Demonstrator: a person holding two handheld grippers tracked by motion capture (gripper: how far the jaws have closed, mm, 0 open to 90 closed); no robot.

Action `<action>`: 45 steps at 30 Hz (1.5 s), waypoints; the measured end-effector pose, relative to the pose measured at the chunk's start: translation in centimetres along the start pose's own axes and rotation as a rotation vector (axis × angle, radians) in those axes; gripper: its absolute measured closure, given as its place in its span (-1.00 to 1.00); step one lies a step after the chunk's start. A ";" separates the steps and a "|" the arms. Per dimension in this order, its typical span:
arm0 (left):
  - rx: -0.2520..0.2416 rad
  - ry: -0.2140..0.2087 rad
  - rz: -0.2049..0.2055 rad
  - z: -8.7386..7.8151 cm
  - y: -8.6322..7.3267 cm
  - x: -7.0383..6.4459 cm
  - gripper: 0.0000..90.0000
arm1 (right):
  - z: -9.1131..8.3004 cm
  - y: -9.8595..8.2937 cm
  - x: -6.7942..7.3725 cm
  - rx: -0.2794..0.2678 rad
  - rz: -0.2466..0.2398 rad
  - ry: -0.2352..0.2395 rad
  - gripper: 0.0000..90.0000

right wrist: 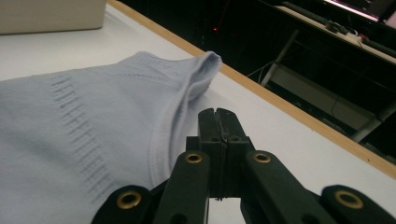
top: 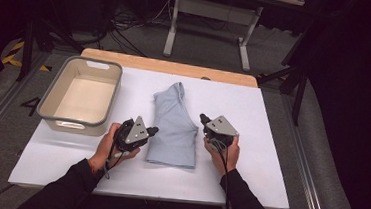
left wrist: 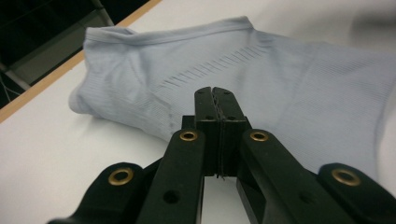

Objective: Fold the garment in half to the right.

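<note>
The pale blue garment [top: 174, 126] lies folded into a narrow stack mid-worktop [top: 264, 161], looking nearly done; the beige bin [top: 81, 96] at the left waits empty. Left gripper [top: 154, 130] and right gripper [top: 203, 118], both clenched on nothing, flank it, just beside its edges.
</note>
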State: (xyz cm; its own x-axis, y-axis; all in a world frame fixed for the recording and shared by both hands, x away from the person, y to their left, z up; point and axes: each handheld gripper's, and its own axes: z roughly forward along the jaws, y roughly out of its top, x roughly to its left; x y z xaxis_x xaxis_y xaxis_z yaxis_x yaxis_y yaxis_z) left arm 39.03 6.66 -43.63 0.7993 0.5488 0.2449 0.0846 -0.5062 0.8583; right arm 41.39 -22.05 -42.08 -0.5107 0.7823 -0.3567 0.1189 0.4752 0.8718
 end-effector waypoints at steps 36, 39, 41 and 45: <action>0.115 -0.034 -0.066 4.6 -0.9 1.7 0.99 | 11.5 1.4 -0.7 0.210 -0.088 0.233 1.00; 0.118 -0.030 -0.057 4.5 -1.0 1.5 0.99 | 11.9 1.3 -1.2 0.229 -0.059 0.209 1.00; 0.111 -0.029 -0.058 4.4 -1.0 1.5 0.99 | 12.0 1.3 -1.6 0.221 -0.033 0.212 1.00; 0.099 -0.029 -0.061 4.3 -0.9 1.4 0.99 | 11.4 2.0 -1.9 0.190 -0.026 0.206 1.00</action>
State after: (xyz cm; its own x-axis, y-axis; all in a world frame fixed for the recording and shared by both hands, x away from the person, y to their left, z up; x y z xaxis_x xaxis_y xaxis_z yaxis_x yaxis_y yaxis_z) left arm 42.67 5.03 -46.05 0.8074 0.5621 0.1792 0.1910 -0.5364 0.8221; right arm 52.34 -17.99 -43.50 -0.6758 0.6795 -0.2856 0.2506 0.5762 0.7779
